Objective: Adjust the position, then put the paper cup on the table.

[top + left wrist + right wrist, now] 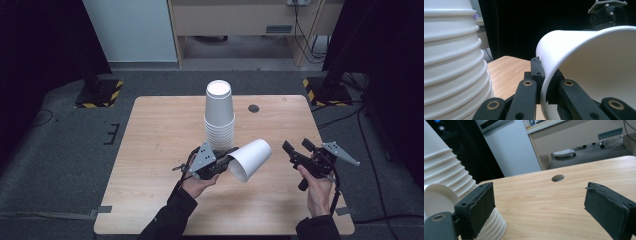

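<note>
Near the front middle of the desk [150, 150], the left gripper [227, 159] has its jaws pinched tight on the rim of a single white cup [251, 159], one jaw inside the mouth and one outside, as the left gripper view shows up close. The cup lies tipped on its side in the air, mouth toward the person and base pointing away to the right, just beside the foot of the stack of cups [219, 117] that stands upside down in the middle of the desk. Whether the held cup brushes the stack is hard to tell from above; they look just apart.

The right gripper [296, 146] hangs over the right side of the desk with its jaws spread wide and nothing between them, well clear of the cup.

The cup is probably thin foam or paper: very light, with a wall that dents or creases easily under a hard squeeze. The rolled rim is its stiffest part, so the present hold there looks sound, though a one-sided pinch lets the cup swing or twist. Its smooth, tapered side would slide out of a loose grip. A second hold, if wanted, would best go gently across the body near the base, where the bottom braces the wall.
</note>
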Demonstrator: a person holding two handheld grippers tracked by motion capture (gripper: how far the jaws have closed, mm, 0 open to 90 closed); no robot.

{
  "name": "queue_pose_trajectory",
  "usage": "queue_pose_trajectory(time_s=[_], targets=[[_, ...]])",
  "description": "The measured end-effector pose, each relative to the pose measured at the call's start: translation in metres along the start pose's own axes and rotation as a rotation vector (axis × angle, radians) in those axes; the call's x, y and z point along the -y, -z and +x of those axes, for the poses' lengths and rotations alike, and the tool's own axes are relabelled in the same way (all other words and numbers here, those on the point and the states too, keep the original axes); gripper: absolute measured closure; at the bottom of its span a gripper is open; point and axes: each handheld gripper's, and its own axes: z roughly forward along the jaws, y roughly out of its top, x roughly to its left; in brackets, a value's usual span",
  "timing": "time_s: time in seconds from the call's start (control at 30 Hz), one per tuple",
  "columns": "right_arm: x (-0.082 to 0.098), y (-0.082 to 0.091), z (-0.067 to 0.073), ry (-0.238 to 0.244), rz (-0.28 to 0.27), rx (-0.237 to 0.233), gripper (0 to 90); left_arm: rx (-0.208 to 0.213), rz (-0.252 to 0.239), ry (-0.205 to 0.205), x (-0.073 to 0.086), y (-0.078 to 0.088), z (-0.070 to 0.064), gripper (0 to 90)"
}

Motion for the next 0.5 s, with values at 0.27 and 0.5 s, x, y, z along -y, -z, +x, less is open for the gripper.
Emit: queue_pose_trajectory(time_s=[0.27,0.5], targets=[[0.001,0.003,-0.004,0.048,0.024,0.035,9.2,-0.012,0.017,0.012,0.004,0.012,0.002,87.0],[0.002,0.002,-0.005,0.107,0.057,0.054,8.9,-0.023,0.030,0.031,0.010,0.022,0.008,87.0]])
